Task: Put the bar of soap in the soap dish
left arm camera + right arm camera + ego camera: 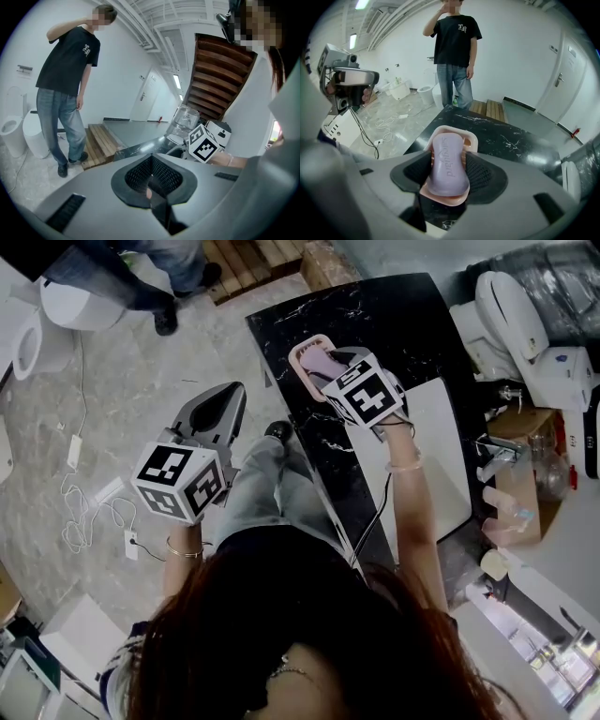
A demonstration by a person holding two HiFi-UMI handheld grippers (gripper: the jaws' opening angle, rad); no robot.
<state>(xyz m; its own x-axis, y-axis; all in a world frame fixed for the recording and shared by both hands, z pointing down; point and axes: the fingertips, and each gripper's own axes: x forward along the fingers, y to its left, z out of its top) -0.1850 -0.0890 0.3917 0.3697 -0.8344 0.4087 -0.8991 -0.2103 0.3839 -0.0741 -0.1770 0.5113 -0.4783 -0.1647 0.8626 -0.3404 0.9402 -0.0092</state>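
A purple bar of soap [447,164] lies lengthwise in a pink soap dish [457,133] on the black marble counter [511,136]. My right gripper [447,174] is shut on the soap, its dark pads pressed to both long sides. From the head view the soap [324,363] and the dish [298,356] peek out just beyond the right gripper [339,364]. My left gripper [223,411] hangs off the counter to the left, over the floor, shut with nothing in it [152,180].
A white basin [441,456] with a faucet [497,451] is set into the counter on the near right. A person [454,51] stands beyond the counter's far end by a wooden pallet [253,263]. Cables [84,512] and toilets [56,315] occupy the floor at left.
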